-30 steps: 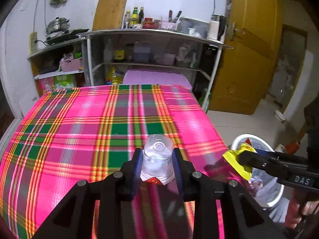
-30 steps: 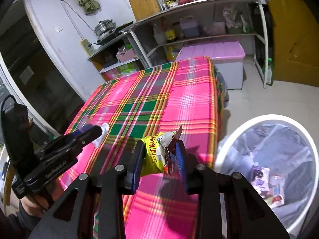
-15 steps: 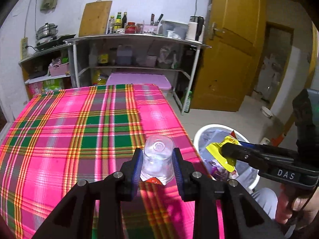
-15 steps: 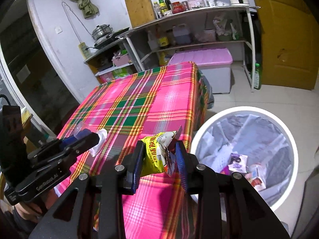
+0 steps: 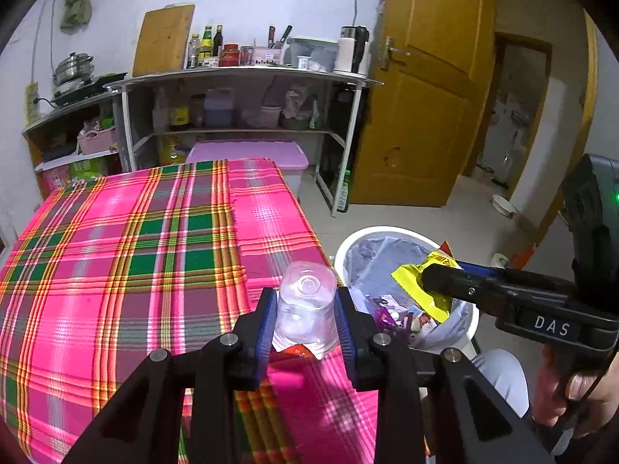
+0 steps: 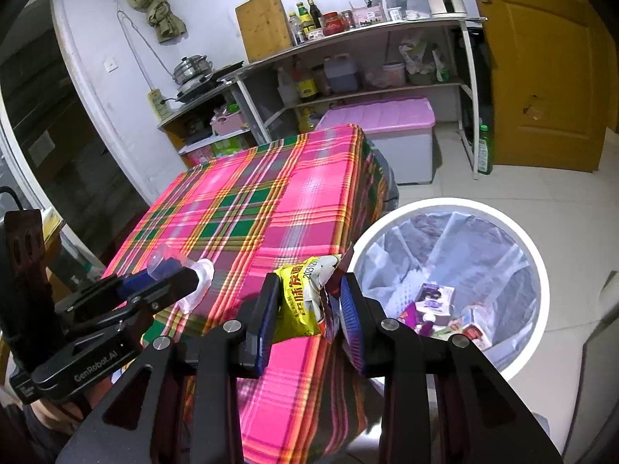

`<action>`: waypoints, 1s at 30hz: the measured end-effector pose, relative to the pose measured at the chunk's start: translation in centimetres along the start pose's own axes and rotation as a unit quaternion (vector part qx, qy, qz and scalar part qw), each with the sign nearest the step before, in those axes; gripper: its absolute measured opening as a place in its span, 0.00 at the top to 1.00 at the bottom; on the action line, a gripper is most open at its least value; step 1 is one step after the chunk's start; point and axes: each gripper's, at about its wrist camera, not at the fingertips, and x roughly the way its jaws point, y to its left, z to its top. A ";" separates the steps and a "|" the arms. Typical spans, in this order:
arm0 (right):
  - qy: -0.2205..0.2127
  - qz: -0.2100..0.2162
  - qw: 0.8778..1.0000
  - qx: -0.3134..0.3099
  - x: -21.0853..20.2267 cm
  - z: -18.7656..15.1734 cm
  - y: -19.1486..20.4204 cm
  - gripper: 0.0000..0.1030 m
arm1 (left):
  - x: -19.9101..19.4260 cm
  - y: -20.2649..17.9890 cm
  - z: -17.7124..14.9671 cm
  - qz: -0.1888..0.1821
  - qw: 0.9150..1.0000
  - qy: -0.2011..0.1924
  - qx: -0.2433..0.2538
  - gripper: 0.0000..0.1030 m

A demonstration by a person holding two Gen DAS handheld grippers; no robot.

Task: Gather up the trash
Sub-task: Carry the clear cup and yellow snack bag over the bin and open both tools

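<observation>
Left gripper (image 5: 306, 311) clamping clear ribbed plastic cup (image 5: 305, 305) above pink plaid tablecloth (image 5: 135, 270) edge, right gripper (image 6: 309, 301) pinching crinkled yellow foil snack wrapper (image 6: 300, 297), round white plastic-lined bin (image 6: 514, 232) beside table, both now shifted nearer bin, wrapper over its rim.

You stood in a home kitchen: a steamer pot (image 5: 72, 67) on a stove, sauce bottles (image 5: 209, 44) and a cutting board (image 5: 164, 40) lined the shelf.

The bin (image 6: 539, 270) mouth, right of frame, lies open. The table (image 6: 271, 212) edge crowds its left rim.
</observation>
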 end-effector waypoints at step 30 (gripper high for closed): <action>-0.021 -0.044 0.998 0.044 -2.8 -0.7 -5.9 0.68 | 2.9 -5.8 1.1 -0.035 0.999 0.013 0.036 0.70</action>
